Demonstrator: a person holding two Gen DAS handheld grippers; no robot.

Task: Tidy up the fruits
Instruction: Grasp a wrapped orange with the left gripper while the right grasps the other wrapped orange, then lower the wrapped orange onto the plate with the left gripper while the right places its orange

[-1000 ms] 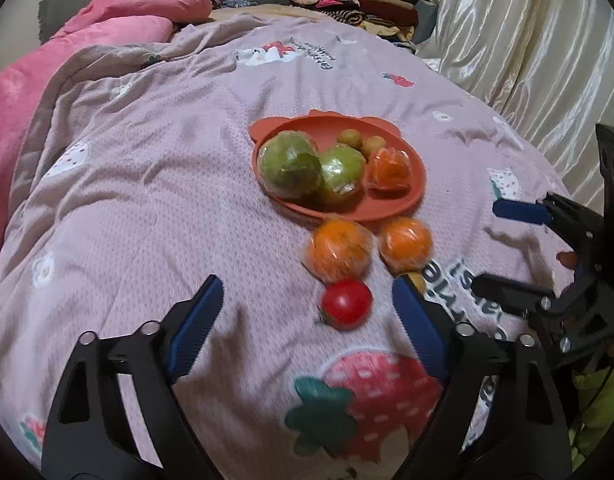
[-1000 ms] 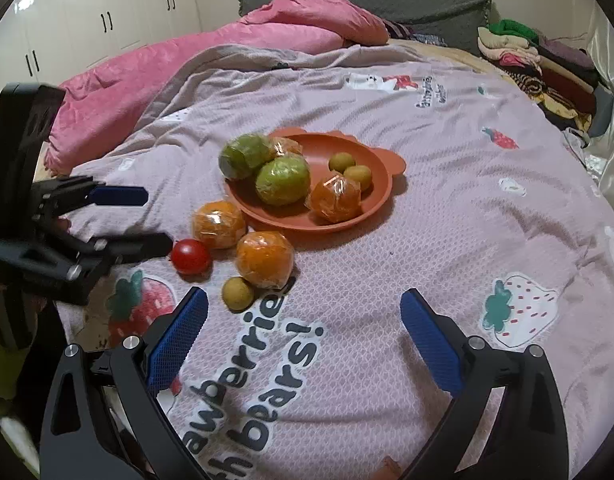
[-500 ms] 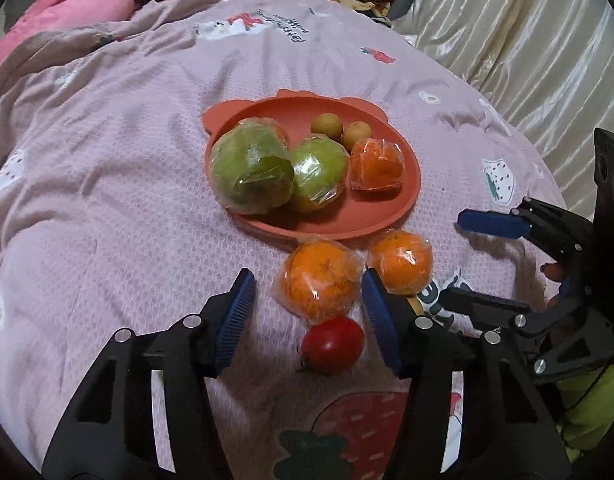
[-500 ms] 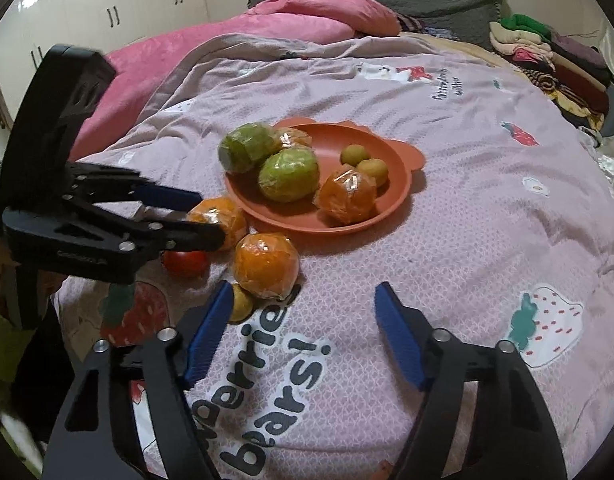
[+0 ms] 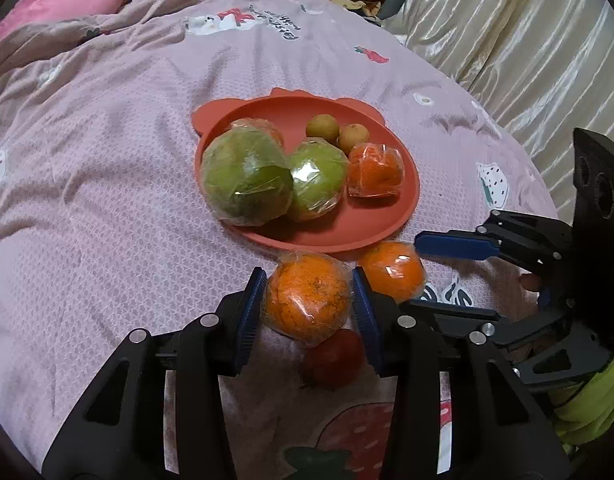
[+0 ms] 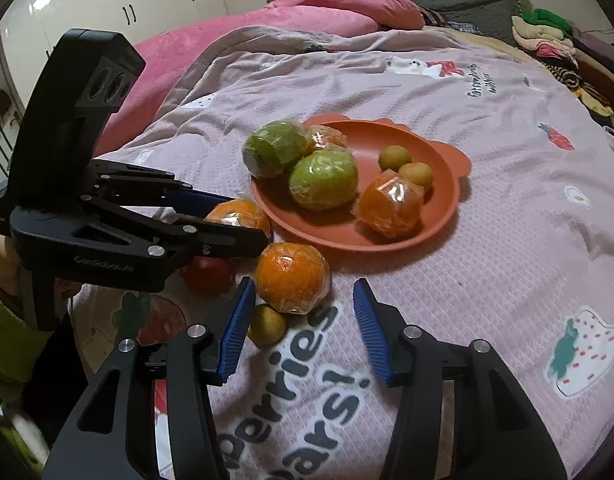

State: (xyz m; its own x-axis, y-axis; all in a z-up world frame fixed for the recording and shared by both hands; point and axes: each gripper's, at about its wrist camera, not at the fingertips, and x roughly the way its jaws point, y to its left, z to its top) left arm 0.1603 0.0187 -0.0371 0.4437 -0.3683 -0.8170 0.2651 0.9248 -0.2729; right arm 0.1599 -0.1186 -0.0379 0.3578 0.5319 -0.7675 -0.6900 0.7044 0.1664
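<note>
Left wrist: L gripper (image 5: 307, 304) fingers closing, touching wrapped orange (image 5: 305, 301), R gripper (image 6: 303, 320) fingers closing, unclenched.

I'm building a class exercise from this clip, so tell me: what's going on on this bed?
A person is sorting fruit with a pair of tongs in each hand. The left tongs are closing around a wrapped orange lying on the bedspread just short of the orange plate. The right tongs are closing too, with a second wrapped orange just ahead of their tips, not yet gripped. The plate already holds wrapped green and orange fruit plus two small yellow-green fruits. A red tomato waits on the bedspread.
</note>
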